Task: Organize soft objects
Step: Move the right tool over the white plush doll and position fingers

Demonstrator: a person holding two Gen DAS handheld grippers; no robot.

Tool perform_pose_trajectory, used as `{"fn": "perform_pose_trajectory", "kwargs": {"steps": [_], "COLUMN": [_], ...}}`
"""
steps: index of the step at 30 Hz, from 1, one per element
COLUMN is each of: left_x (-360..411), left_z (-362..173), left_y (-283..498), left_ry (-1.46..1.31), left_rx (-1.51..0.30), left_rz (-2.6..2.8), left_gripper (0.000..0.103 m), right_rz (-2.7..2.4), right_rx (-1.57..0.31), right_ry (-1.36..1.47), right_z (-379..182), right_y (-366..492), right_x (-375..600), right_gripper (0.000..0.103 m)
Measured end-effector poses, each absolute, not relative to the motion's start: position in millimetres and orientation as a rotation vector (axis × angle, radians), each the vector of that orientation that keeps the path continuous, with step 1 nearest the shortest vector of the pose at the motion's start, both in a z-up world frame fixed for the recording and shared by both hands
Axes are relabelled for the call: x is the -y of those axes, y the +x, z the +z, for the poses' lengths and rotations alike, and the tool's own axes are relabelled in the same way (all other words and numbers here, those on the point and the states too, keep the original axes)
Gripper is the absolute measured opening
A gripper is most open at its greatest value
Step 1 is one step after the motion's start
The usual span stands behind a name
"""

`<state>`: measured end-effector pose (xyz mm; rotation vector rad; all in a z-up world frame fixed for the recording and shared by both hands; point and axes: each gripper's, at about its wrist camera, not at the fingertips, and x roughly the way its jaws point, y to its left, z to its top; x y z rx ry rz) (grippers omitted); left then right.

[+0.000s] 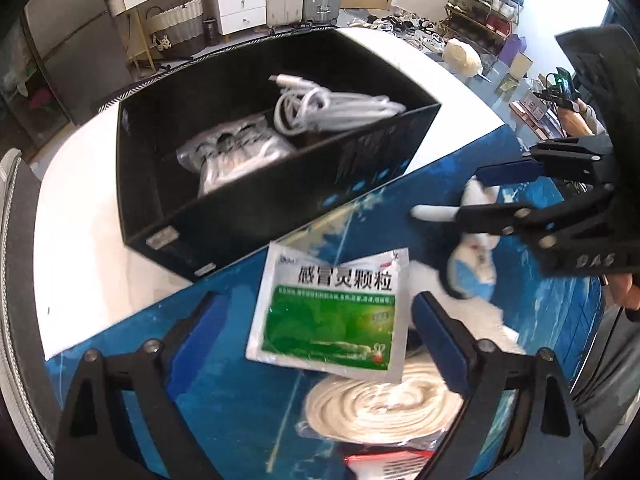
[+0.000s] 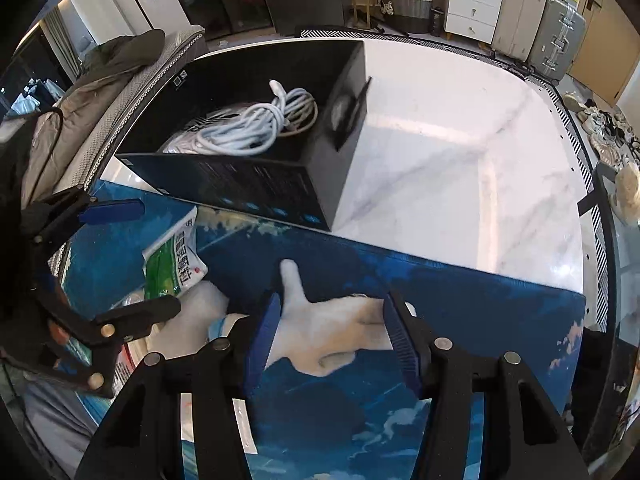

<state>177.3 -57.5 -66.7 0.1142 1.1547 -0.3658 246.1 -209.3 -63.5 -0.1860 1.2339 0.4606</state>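
Right tongs [image 2: 330,334] clamped on the white plush toy [image 2: 320,324], low over the blue mat [image 2: 460,300] on the table [image 2: 460,152]. Left tongs [image 1: 316,328] spread wide around the green sachet [image 1: 332,304] (pads not touching it). Black box [image 1: 248,184] just behind, holding white cables [image 1: 320,112].

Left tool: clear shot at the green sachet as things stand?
Probably yes. The left tool is open and straddles the green sachet, which lies on top of the coiled rope; nothing covers it.
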Motion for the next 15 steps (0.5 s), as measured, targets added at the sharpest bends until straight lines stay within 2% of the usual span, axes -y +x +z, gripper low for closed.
{"fn": "perform_pose_trajectory", "kwargs": {"steps": [8,15], "left_x": [12.5,1.2], "left_z": [-89.4,-79.7], "left_y": [176.3,161.9], "left_ry": [0.117,0.123], "left_rx": [-1.207,-1.181], "left_rz": [-0.232,-0.265], "left_gripper": [0.095,0.095], "right_rz": [0.494,0.535], "right_rx": [-1.256,-1.211], "right_ry": [-0.189,-0.196], "right_z": [-65.5,-42.3], "right_y": [239.5,225.5], "right_x": [222.1,217.9], "right_gripper": [0.055,0.055]}}
